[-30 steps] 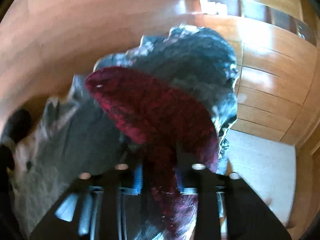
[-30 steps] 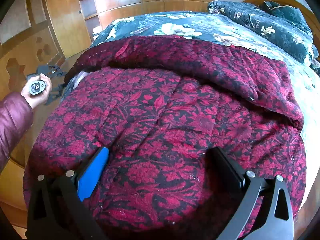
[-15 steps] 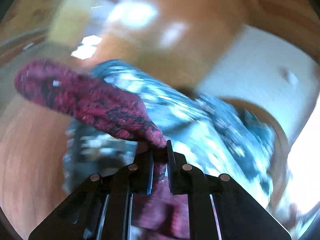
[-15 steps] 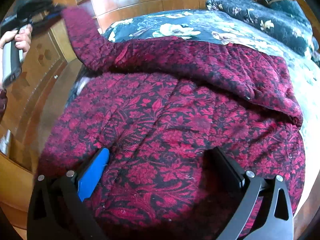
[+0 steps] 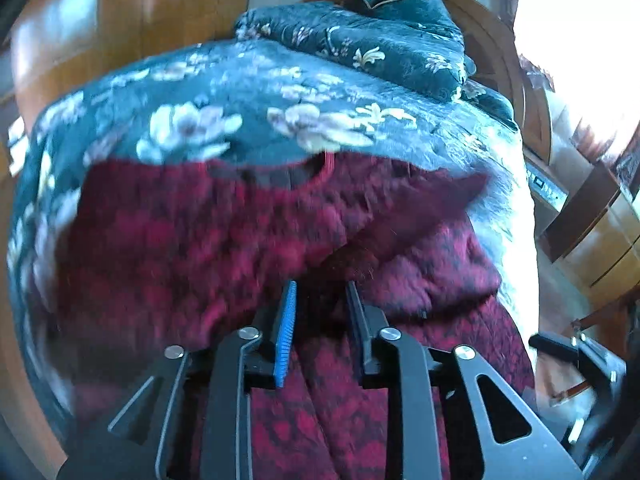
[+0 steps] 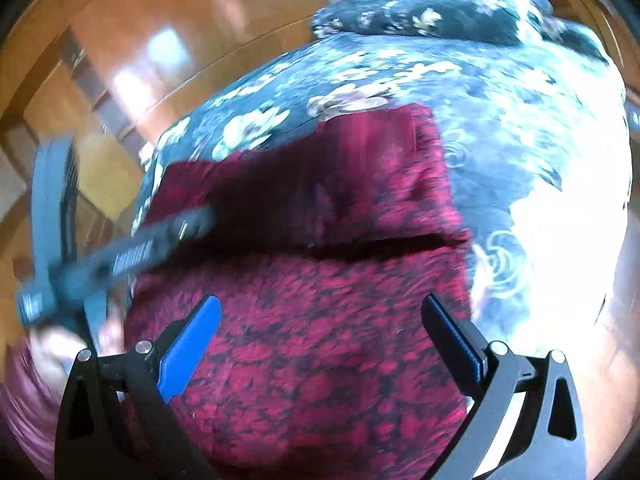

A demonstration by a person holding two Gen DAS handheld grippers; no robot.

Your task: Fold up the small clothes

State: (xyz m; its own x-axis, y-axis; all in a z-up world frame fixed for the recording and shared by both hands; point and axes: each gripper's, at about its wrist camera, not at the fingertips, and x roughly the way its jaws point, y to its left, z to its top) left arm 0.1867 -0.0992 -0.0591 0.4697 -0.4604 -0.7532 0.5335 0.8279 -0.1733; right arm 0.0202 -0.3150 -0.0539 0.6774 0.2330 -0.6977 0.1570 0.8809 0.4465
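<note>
Floral bedspread (image 5: 248, 92) under a red patterned garment (image 6: 320, 344) (both views blurred).
Left gripper (image 5: 321, 294) jaws stand narrowly parted over the garment's folded part; right gripper (image 6: 320, 312) jaws gape wide above it.

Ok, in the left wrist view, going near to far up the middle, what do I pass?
Left gripper with its jaws slightly apart → red patterned garment → dark floral bedspread → folded dark floral quilt → curved wooden headboard.
</note>
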